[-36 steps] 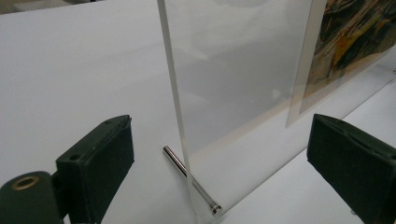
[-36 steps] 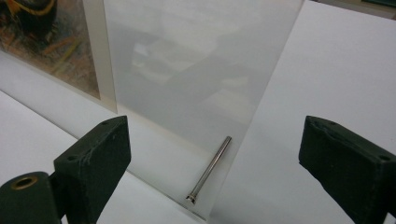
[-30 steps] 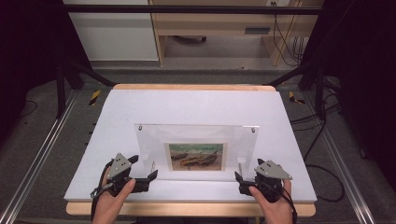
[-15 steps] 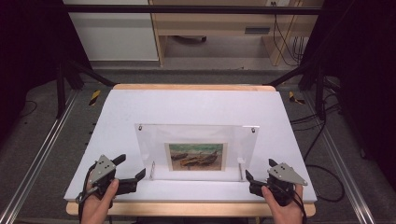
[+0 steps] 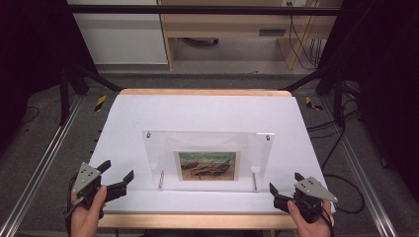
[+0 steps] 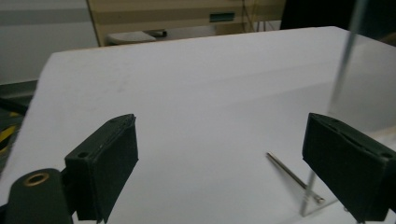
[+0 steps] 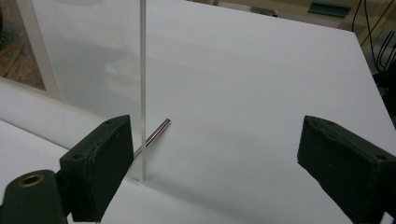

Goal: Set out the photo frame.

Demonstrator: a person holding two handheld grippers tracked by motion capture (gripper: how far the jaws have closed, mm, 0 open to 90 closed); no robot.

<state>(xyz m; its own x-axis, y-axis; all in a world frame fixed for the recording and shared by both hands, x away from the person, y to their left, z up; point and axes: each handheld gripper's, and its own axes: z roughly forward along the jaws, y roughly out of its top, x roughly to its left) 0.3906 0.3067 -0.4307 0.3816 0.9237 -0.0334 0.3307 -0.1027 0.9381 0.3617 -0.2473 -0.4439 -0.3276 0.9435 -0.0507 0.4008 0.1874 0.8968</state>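
Left gripper (image 5: pixel 117 176) sits at the table's near left corner, jaws spread wide with nothing between them, held in a hand (image 5: pixel 88 217) that comes in from the near edge. Its tips point toward the frame (image 5: pixel 207 160), a clear acrylic panel that stands upright in the middle of the white table (image 5: pixel 207 111), nearer the near edge than the far one, with a small picture (image 5: pixel 207 166) of boats in its lower centre. The gripper is near the frame's left edge but apart from it. In the left gripper view the frame's clear edge (image 6: pixel 343 60) rises at the right, and a thin metal pin (image 6: pixel 293 176) lies at its foot; whether that pin passes through the panel or only lies against it is hard to tell. Right gripper (image 5: pixel 285 182) sits at the near right corner, jaws likewise wide and empty, held in the other hand (image 5: pixel 307 224). It is close to the frame's right edge without touching. In the right gripper view the frame's edge (image 7: pixel 142 70) stands just beside the left jaw, with a second pin (image 7: pixel 156 133) at its base.
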